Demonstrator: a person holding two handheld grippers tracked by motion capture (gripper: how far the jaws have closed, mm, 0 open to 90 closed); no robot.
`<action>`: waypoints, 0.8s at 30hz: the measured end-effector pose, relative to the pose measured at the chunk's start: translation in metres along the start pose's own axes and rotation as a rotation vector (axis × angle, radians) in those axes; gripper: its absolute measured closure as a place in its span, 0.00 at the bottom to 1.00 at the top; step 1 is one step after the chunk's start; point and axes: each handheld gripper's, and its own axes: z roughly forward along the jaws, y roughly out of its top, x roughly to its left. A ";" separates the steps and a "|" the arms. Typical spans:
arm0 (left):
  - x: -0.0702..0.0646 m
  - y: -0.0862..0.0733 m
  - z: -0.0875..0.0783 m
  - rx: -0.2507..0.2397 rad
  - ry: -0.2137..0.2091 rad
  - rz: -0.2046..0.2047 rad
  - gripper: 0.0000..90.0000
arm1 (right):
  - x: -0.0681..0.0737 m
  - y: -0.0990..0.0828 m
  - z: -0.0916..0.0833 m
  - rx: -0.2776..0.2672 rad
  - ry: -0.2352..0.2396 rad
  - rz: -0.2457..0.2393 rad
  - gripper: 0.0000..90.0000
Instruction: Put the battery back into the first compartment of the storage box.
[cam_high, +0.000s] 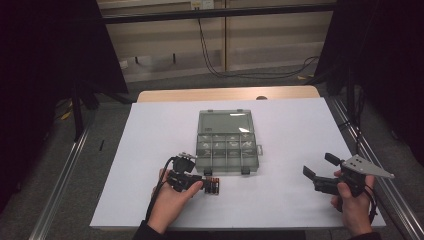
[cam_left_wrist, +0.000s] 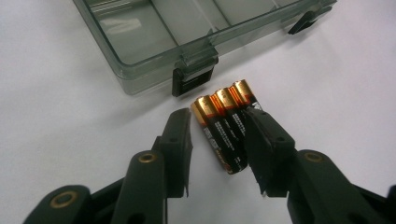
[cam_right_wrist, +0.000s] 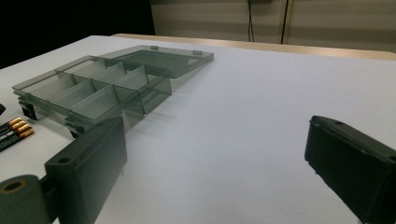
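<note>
Three AA batteries (cam_high: 213, 185) (cam_left_wrist: 223, 128) lie side by side on the white table, just in front of the open clear compartment box (cam_high: 227, 150) (cam_left_wrist: 154, 42). My left gripper (cam_high: 206, 183) (cam_left_wrist: 218, 115) is lowered over them with the jaws on either side. A narrow gap shows between one jaw and the nearest battery, and the other jaw overlaps the outermost one. My right gripper (cam_high: 317, 164) (cam_right_wrist: 215, 130) hovers at the right side of the table with wide jaws and nothing between them. The right gripper view also has the box (cam_right_wrist: 93, 88) and the batteries (cam_right_wrist: 14, 131) at its far left.
The box's lid (cam_high: 223, 122) lies folded back flat behind its compartments. White covering (cam_high: 290, 130) spreads over the table, with a wooden edge (cam_high: 225, 93) at the back. Metal rails run along both sides, and cables hang beyond the far edge.
</note>
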 end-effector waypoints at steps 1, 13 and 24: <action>-0.001 0.000 0.001 -0.001 0.003 0.000 0.71 | 0.000 0.000 0.000 -0.004 0.001 -0.005 0.06; -0.002 0.001 0.007 0.009 0.022 0.003 0.75 | 0.000 -0.001 0.001 0.003 0.000 -0.001 0.06; -0.003 0.001 0.009 0.030 0.040 0.004 0.78 | 0.000 -0.001 0.001 0.008 -0.001 0.001 0.06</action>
